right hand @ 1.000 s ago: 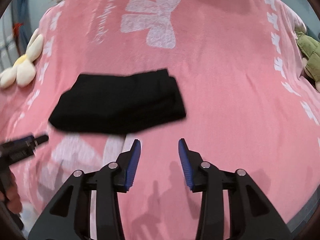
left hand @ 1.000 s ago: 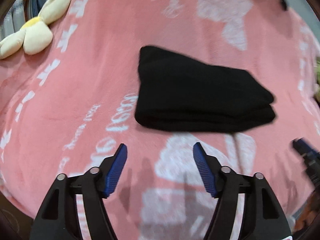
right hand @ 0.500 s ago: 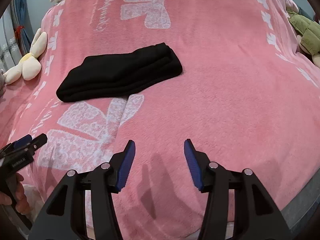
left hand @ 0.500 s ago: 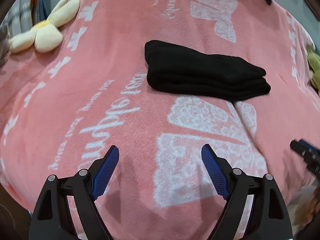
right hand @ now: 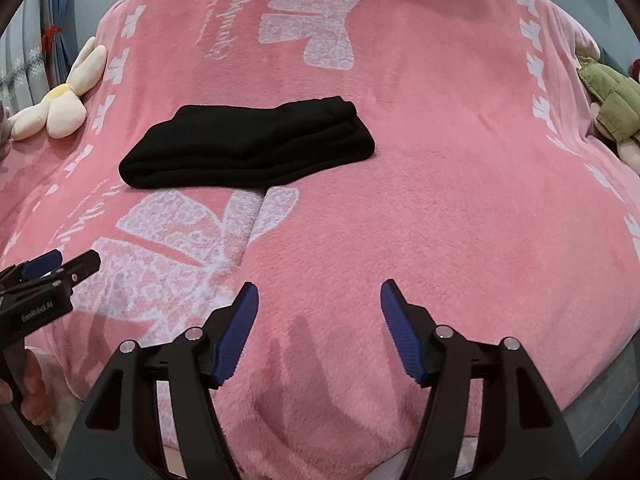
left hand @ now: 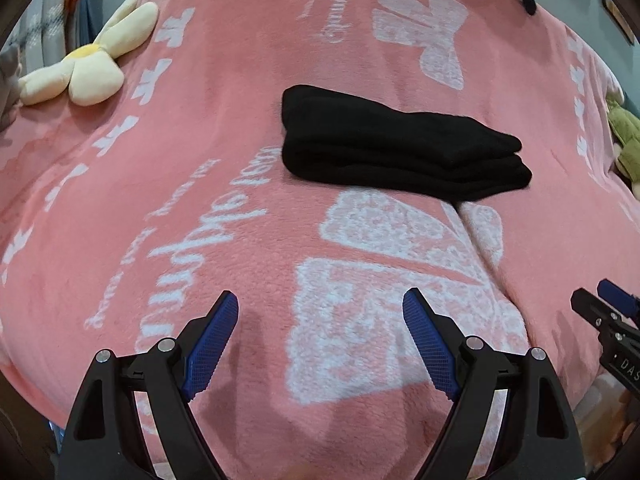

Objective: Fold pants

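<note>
A flower-shaped plush (left hand: 86,68) is seen left of the folded black pants (left hand: 400,146), which lie on the pink blanket (left hand: 200,160), long axis running left to right. Nearer the camera than the pants, the left gripper (left hand: 320,332) is held wide apart and empty. The right gripper (right hand: 316,326), pitched downward, has just been opening; nothing is gripped.

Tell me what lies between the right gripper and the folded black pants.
Nothing but bare pink blanket with part of a white bow print lies between the right gripper and the folded black pants, as the right wrist view shows.
</note>
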Available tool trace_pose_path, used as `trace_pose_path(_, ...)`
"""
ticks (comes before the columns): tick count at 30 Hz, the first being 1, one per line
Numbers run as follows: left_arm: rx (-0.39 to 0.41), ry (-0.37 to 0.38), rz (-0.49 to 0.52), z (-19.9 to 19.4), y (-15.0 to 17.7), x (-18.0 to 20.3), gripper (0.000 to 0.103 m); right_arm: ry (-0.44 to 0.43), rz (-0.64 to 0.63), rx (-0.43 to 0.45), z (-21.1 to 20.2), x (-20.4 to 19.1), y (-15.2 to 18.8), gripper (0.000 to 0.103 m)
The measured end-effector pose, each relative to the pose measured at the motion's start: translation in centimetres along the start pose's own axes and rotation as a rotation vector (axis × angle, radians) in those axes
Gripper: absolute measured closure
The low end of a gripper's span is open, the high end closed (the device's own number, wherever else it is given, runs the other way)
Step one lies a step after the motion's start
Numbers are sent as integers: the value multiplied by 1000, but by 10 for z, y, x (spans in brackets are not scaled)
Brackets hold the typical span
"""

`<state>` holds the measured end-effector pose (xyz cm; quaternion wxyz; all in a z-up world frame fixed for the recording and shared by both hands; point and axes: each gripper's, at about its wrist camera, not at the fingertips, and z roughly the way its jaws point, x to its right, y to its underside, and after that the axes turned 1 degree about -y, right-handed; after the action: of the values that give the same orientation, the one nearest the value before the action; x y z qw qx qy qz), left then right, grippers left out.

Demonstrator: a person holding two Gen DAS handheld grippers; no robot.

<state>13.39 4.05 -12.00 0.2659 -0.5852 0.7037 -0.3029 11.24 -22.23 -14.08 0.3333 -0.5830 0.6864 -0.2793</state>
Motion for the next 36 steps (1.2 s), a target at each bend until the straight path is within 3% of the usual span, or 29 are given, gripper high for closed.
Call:
trace_pose_path(6,8,-21,25,-2,2,8,21,4,-18,2,-2,-5,4,34)
trace_pose_path(17,8,-8,-10,-4,3,5,21,5,-21,11,-5,-8,7,33)
trace_pose_path(36,6,-15,21,-4,5,18,21,7,-9,21,-8,-8,9,31)
